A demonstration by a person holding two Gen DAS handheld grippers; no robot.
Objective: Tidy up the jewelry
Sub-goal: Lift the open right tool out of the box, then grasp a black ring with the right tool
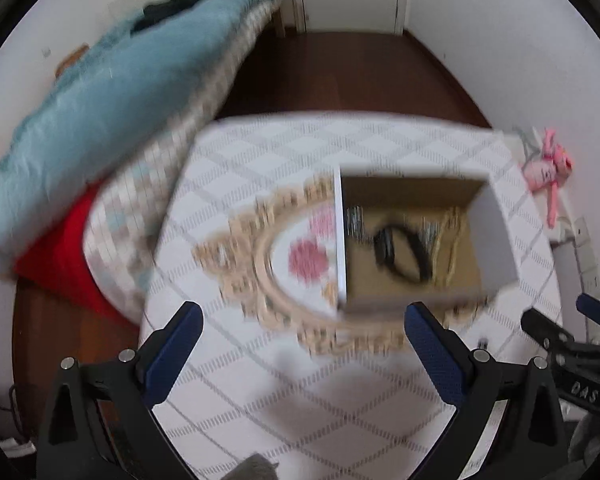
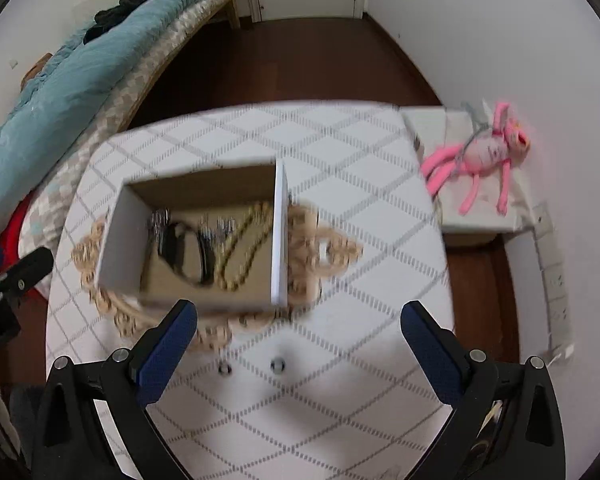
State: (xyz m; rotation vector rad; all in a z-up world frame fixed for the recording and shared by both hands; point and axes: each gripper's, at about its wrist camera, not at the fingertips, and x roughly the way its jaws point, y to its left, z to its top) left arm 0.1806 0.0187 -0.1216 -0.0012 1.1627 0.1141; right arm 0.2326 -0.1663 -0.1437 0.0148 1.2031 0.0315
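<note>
An open cardboard box (image 1: 496, 224) (image 2: 116, 236) with white outer walls stands on a gold ornate tray (image 1: 256, 264) (image 2: 332, 252) on the table. Inside lie a black loop of cord or bracelet (image 1: 400, 252) (image 2: 188, 252), a gold chain (image 2: 244, 244) and silvery pieces (image 2: 160, 220). Two small earrings or studs (image 2: 277, 365) lie on the cloth in front of the box. My left gripper (image 1: 304, 356) is open and empty, just short of the box. My right gripper (image 2: 300, 356) is open and empty above the studs. Both views are motion-blurred.
The table wears a white cloth with a grey diamond pattern (image 1: 300, 400) (image 2: 340, 160). A bed with a teal blanket (image 1: 112, 92) (image 2: 60, 80) stands left. A pink plush toy (image 2: 480, 156) (image 1: 548, 168) lies on a low stand at the right. Dark wooden floor (image 2: 300, 60) beyond.
</note>
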